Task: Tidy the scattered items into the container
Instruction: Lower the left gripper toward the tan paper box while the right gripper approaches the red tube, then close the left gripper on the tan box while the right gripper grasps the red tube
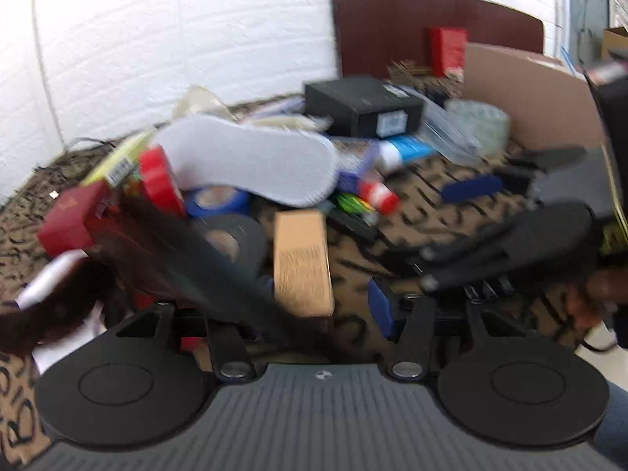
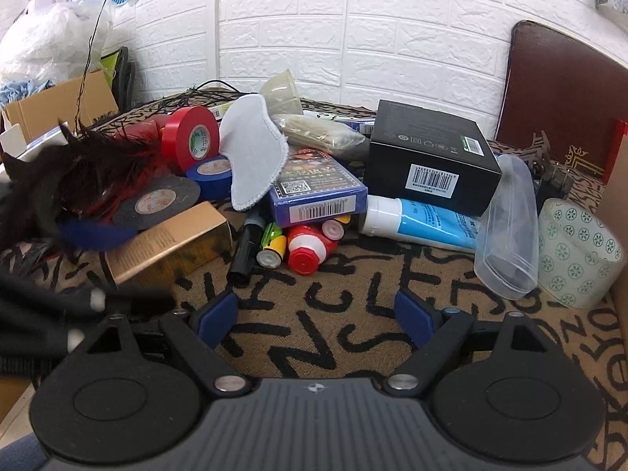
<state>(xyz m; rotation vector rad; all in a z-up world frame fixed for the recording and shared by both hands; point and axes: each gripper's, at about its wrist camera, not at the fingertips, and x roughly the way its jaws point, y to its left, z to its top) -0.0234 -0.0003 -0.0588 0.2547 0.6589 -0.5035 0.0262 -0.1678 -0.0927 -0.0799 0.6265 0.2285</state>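
Right gripper [image 2: 316, 320] hovers open above bare cloth [image 2: 353, 337].

The insole [image 2: 251, 157] leans on the card box [image 2: 318, 192], left of the black box [image 2: 428, 157].

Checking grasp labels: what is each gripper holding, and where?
Right gripper: nothing, jaws open. Left gripper straddles the tan box's near end, blurred; grip cannot be told.

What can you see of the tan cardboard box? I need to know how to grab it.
The tan cardboard box is a small oblong carton with printed text on one face, closed and lying on its long side on the lettered brown cloth. A grey-black tape roll leans over its top edge. Dark feathers lie behind it.
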